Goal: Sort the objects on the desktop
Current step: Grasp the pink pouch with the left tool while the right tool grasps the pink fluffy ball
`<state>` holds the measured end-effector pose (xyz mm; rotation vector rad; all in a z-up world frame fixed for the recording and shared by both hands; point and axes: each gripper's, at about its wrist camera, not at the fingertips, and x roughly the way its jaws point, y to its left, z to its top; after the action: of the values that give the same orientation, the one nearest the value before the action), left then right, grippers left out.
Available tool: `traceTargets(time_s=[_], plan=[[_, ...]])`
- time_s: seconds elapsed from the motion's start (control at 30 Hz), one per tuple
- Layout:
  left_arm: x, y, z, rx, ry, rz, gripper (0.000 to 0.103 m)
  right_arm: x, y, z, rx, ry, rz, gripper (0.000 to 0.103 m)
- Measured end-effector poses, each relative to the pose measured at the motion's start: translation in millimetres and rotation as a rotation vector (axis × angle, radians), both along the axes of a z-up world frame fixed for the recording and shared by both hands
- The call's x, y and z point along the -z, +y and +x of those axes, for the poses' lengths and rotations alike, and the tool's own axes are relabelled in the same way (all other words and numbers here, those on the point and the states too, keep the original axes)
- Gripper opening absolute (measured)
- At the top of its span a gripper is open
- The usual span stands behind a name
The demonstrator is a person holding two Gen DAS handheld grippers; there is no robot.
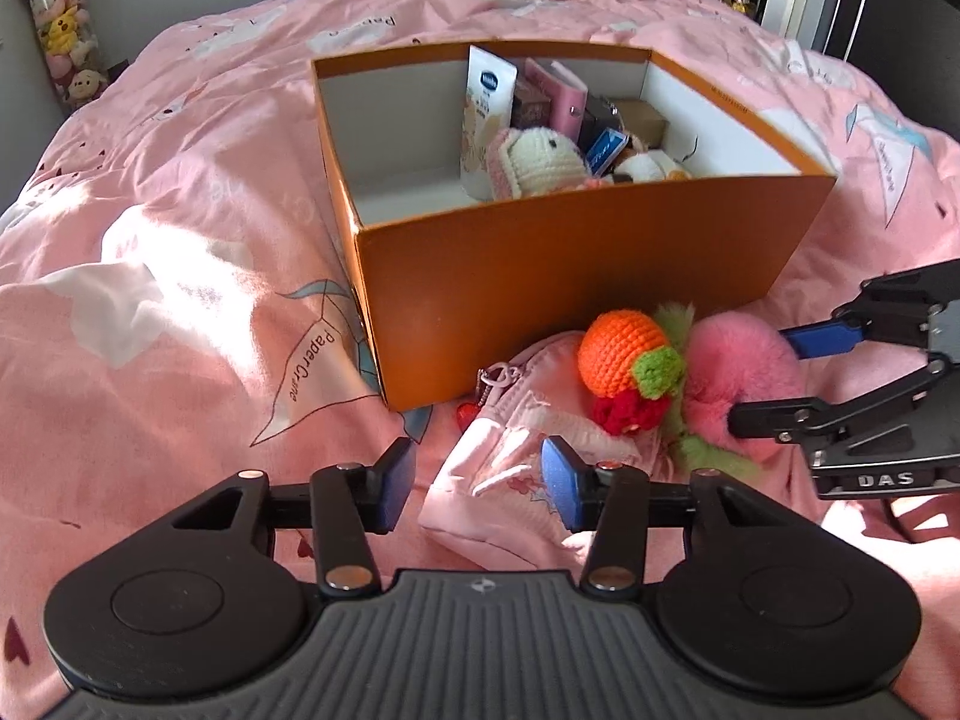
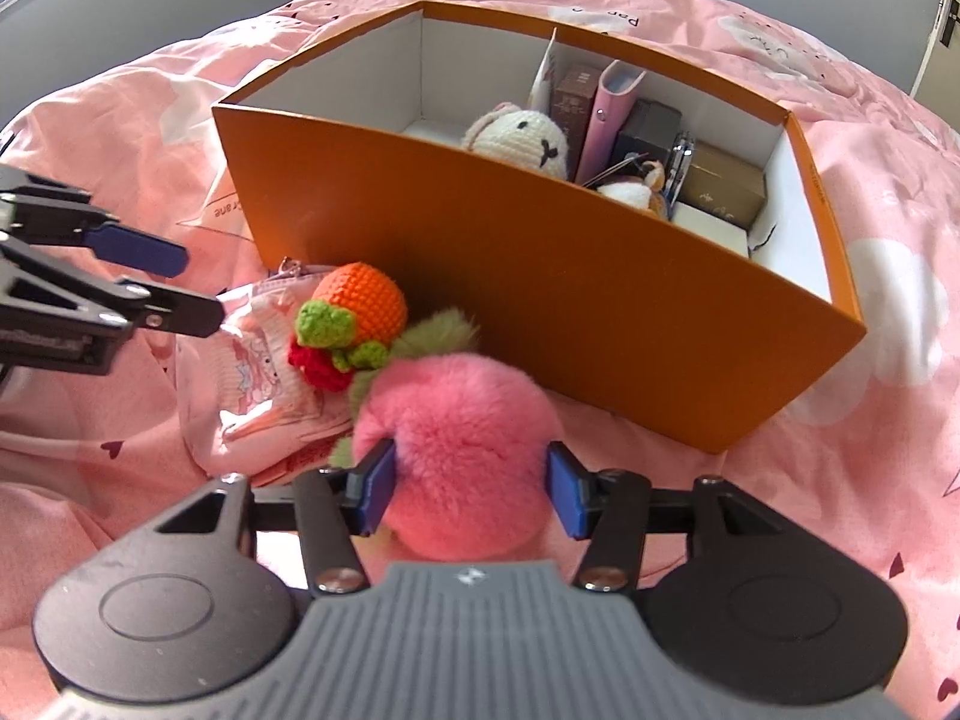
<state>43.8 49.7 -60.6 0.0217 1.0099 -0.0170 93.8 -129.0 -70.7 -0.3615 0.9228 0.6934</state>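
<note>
A fluffy pink pompom with green leaves lies on the bed in front of the orange box. My right gripper has a blue pad sunk into the fur on each side, shut on it. Against the pompom's left rests a crocheted orange fruit with a red strawberry charm. Beneath both is a pink pouch. My left gripper stands open just above the pouch's near end, one pad over its edge. From the left wrist, the right gripper straddles the pompom.
The orange box has a divider; its right part holds a crocheted bunny, a tube, a pink notebook and small boxes, its left part shows nothing. A rumpled pink duvet lies all around. A jar of plush toys stands far left.
</note>
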Motion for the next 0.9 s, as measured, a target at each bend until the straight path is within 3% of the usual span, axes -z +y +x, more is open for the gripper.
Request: traceTargets(time_s=[0.13, 0.2, 0.4, 0.5, 0.6, 0.63, 0.77, 0.9], plan=[[17, 2, 10, 0.019, 0.056, -0.011, 0.055, 2, 1, 1, -0.003, 0.006, 0.003, 0.057], [23, 2, 13, 0.027, 0.074, -0.035, 0.06, 2, 0, 2, -0.006, 0.013, 0.012, 0.057], [32, 2, 16, 0.028, 0.093, -0.045, 0.065, 3, -1, 7, -0.004, 0.014, 0.026, 0.066], [31, -1, 13, 0.035, 0.087, -0.032, 0.055, 3, 1, 9, -0.004, 0.006, 0.024, 0.065], [22, -3, 8, 0.046, 0.084, -0.041, 0.038, 1, -1, 12, 0.006, 0.008, 0.028, 0.045], [20, -1, 7, 0.055, 0.092, -0.067, 0.038, 1, -3, 14, 0.014, 0.016, 0.03, 0.04], [17, 3, 3, 0.09, 0.113, -0.133, 0.038, 2, -9, 20, 0.045, 0.036, 0.033, 0.041], [24, 9, 9, 0.012, 0.117, -0.135, 0.041, 2, -8, 20, 0.045, 0.041, 0.036, 0.049]])
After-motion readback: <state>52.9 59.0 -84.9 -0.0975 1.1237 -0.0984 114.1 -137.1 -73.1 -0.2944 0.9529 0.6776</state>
